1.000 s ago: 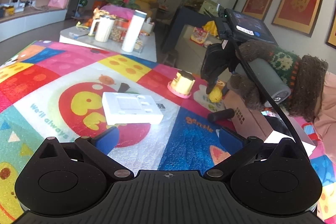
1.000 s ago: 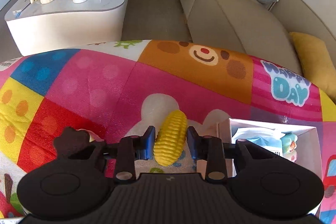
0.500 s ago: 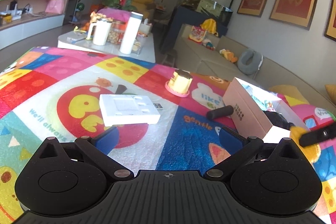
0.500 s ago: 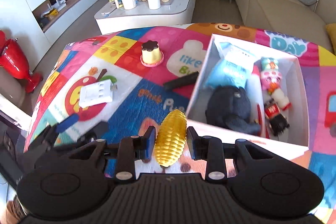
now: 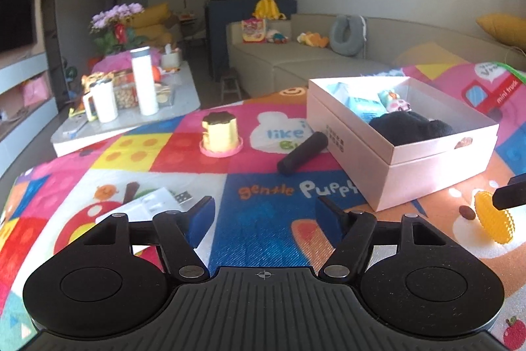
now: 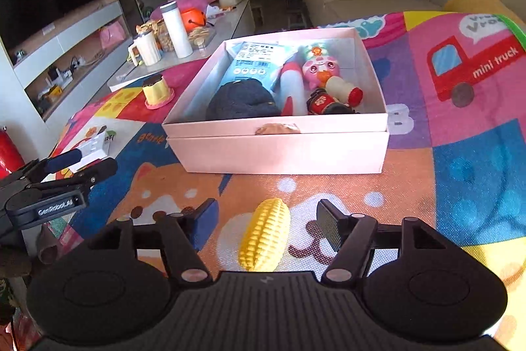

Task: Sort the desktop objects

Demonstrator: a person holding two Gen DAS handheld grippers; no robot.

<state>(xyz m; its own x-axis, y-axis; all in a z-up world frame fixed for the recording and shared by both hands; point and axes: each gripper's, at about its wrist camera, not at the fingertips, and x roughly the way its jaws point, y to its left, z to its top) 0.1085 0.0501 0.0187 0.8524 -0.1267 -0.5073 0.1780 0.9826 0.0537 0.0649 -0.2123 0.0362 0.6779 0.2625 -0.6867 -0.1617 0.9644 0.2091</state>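
Toy corn (image 6: 264,236), between the parted fingers of the right gripper (image 6: 265,221), pads clear of both its sides; jaws just opened, grip released. Lying on or just above the patterned mat (image 6: 476,170), short of the near wall of the white box (image 6: 279,150), outside it. Box already holding a dark plush, a blue packet and small figures. Left gripper (image 5: 264,214), jaws just narrowed to half-spread, nothing between them, over the mat. Pudding toy (image 5: 221,134) and black cylinder (image 5: 302,153) unsorted beyond; white adapter (image 5: 144,206) partly hidden behind the left finger. To finish well: re-clamp on the cob's middle, lift above the rim, release only over the box's open space.
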